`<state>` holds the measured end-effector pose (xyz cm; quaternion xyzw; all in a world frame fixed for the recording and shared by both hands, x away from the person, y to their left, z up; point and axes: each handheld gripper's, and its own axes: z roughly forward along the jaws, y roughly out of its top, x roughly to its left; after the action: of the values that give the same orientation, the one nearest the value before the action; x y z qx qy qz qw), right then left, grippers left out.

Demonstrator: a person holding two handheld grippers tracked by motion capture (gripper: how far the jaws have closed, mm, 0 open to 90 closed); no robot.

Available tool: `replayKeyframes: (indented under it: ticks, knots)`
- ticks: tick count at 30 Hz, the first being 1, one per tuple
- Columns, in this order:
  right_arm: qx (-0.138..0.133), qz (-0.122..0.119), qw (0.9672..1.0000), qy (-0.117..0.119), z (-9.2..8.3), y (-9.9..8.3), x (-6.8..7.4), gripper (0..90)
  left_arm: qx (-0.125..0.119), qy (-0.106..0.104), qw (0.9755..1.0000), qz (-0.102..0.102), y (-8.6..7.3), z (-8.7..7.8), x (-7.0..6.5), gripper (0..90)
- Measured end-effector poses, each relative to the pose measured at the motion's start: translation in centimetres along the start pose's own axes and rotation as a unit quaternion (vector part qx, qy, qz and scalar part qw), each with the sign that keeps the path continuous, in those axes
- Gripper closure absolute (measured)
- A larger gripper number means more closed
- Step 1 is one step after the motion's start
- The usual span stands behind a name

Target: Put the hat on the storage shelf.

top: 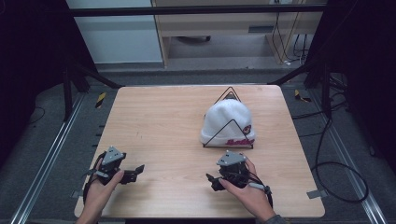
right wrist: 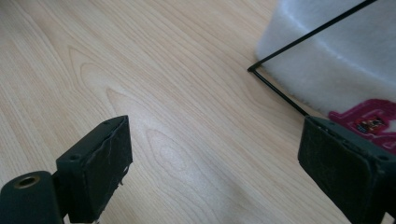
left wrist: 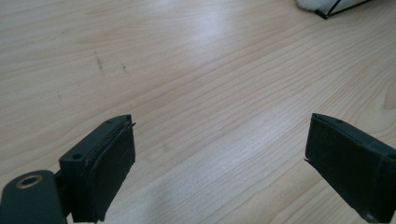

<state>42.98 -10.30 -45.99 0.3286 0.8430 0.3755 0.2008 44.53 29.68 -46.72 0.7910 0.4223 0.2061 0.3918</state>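
A white knit beanie (top: 227,121) with pink lettering and a round patch lies in a black wire stand (top: 229,147) on the right middle of the wooden table (top: 159,121). My left gripper (top: 136,172) is held low at the front left, open, jaws pointing right. My right gripper (top: 211,181) sits in front of the beanie, open, jaws pointing left. In the left gripper view the gripper (left wrist: 222,126) spans bare wood, with the beanie's edge (left wrist: 313,4) far off. In the right gripper view the gripper (right wrist: 215,126) stands open beside the beanie (right wrist: 336,60) and the stand's wire (right wrist: 280,91).
Black frame struts (top: 93,74) rise behind both rear table corners. Cables (top: 336,172) loop on the floor at the right, and metal rails (top: 46,158) run along both sides. A cabinet (top: 224,23) stands at the back.
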Motion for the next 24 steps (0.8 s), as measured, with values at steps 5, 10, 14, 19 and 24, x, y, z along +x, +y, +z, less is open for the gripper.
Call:
replayKeyframes:
  ticks: [5,10,14,19,24]
  knots:
    - [0.006,0.002,1.0,0.007,1.0,0.1,0.3,10.3,-0.003,0.014,0.9998,-0.017,-1.2,0.0,0.8,8.0]
    - [0.015,0.001,0.9997,0.018,2.6,0.4,1.0,10.4,0.003,0.019,0.9997,-0.016,-2.2,0.3,1.2,7.9]
    - [0.022,-0.004,0.9994,0.025,3.3,0.6,1.5,10.4,0.006,0.022,0.9997,-0.012,-2.5,0.3,1.4,7.8]
    - [0.027,0.0,0.9989,0.038,5.0,1.1,2.1,10.7,0.006,0.013,0.9999,0.004,-2.5,0.9,1.3,7.2]
    - [0.022,0.026,0.9991,0.023,6.6,1.6,1.8,11.7,0.013,0.009,0.9998,-0.016,-2.5,2.0,1.5,7.3]
